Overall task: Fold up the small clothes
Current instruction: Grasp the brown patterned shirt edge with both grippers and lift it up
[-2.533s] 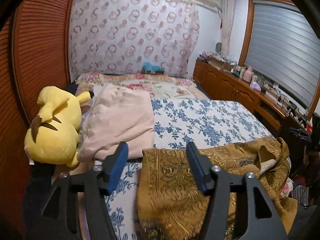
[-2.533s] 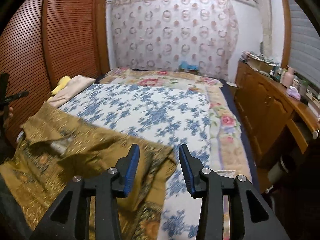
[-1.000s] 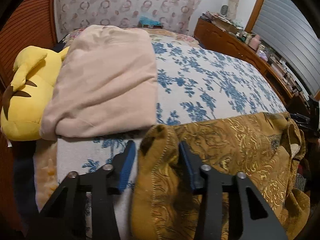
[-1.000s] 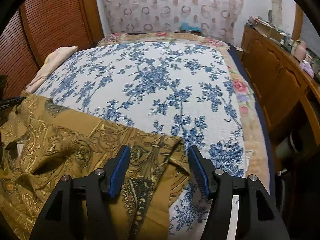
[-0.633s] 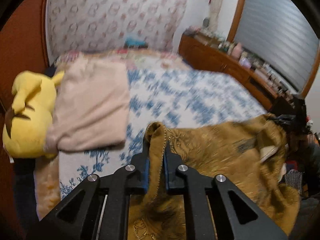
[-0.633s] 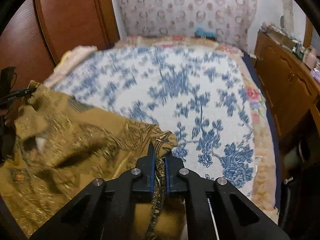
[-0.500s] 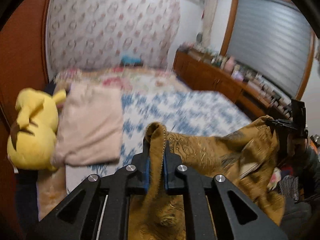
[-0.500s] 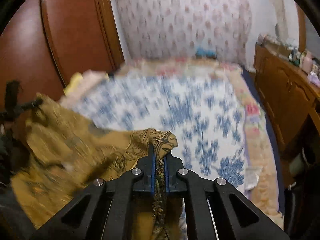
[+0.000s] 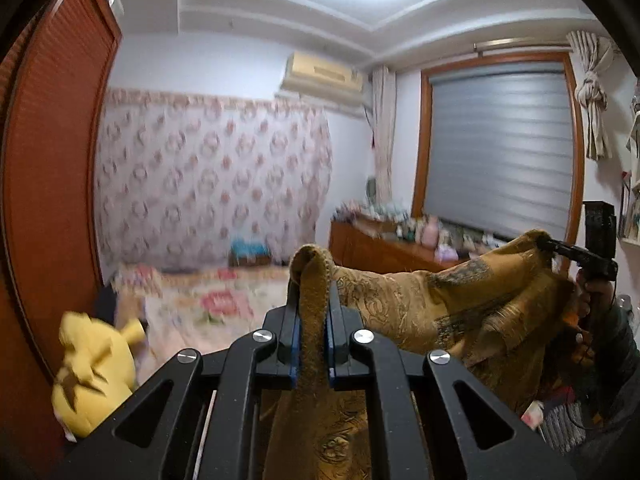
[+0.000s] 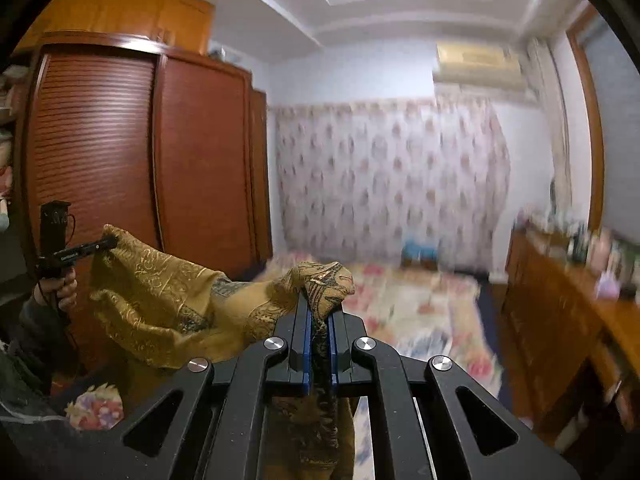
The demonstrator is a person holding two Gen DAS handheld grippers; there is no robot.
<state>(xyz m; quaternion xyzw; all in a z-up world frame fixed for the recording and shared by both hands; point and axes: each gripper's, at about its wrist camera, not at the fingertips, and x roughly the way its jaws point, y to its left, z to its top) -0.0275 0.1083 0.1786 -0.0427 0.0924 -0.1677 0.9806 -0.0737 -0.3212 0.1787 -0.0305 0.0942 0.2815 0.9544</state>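
A gold-brown patterned garment [image 9: 420, 304] hangs stretched in the air between my two grippers, well above the bed. In the left wrist view my left gripper [image 9: 313, 296] is shut on one top corner, and the cloth drapes down over its fingers. At the far right of that view my right gripper [image 9: 545, 245] pinches the other corner. The right wrist view shows my right gripper [image 10: 319, 312] shut on its corner of the garment [image 10: 168, 280], with my left gripper [image 10: 111, 242] holding the far end at the left. The garment's lower part is hidden below the grippers.
The bed [image 9: 216, 304] with its floral cover lies below and ahead. A yellow plush toy [image 9: 94, 368] sits at its left edge by the wooden wardrobe [image 10: 120, 160]. A cluttered wooden dresser [image 10: 560, 300] runs along the right wall. A person's hand [image 10: 60, 292] grips the left handle.
Both grippers shut on the garment's corners as it lay on the bed, then rose with it. The views have swung up from the bedspread to the walls and ceiling.
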